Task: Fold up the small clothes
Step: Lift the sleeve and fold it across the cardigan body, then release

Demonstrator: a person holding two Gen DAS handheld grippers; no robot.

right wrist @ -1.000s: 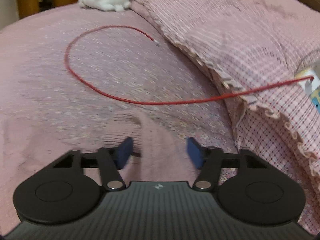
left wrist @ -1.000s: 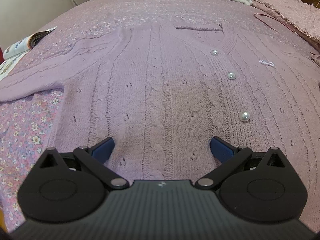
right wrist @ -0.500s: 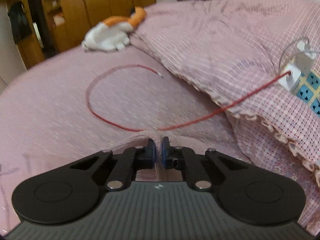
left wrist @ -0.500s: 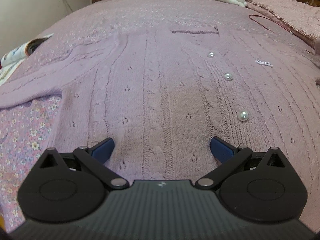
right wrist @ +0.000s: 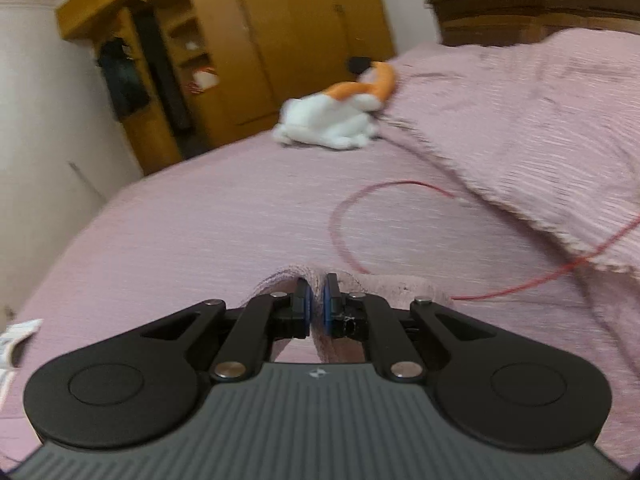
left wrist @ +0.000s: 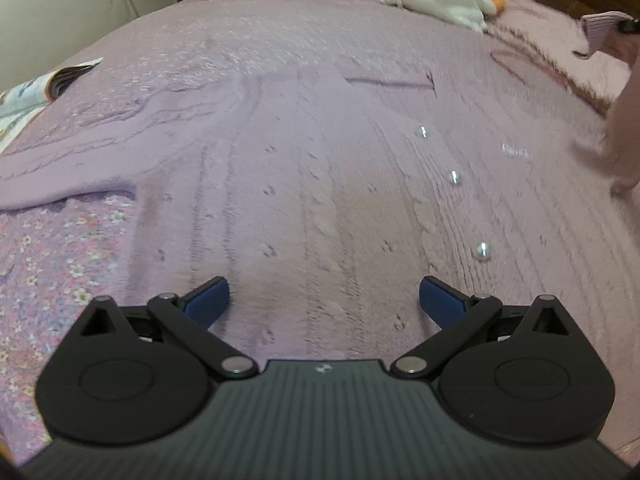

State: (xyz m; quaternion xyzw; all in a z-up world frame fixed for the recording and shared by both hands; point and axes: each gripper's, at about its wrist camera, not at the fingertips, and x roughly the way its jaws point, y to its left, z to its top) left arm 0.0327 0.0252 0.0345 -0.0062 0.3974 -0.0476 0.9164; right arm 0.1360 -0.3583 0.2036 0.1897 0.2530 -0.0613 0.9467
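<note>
I've got the bed (left wrist: 280, 28) under a pink spread, and the knitted cardigan (left wrist: 320, 184) lies flat on it. A magazine (left wrist: 48, 84) sits at the left edge, a plush toy (right wrist: 332, 120) beside the pillow (right wrist: 540, 120), a red cable (right wrist: 348, 220) looping nearby.

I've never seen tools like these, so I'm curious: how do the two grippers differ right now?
The left gripper has its jaws spread wide with nothing between them, above the flat body of the cardigan. The right gripper is shut on a pinched fold of the cardigan's sleeve, held up off the bed. Both have blue pads on black arms.
</note>
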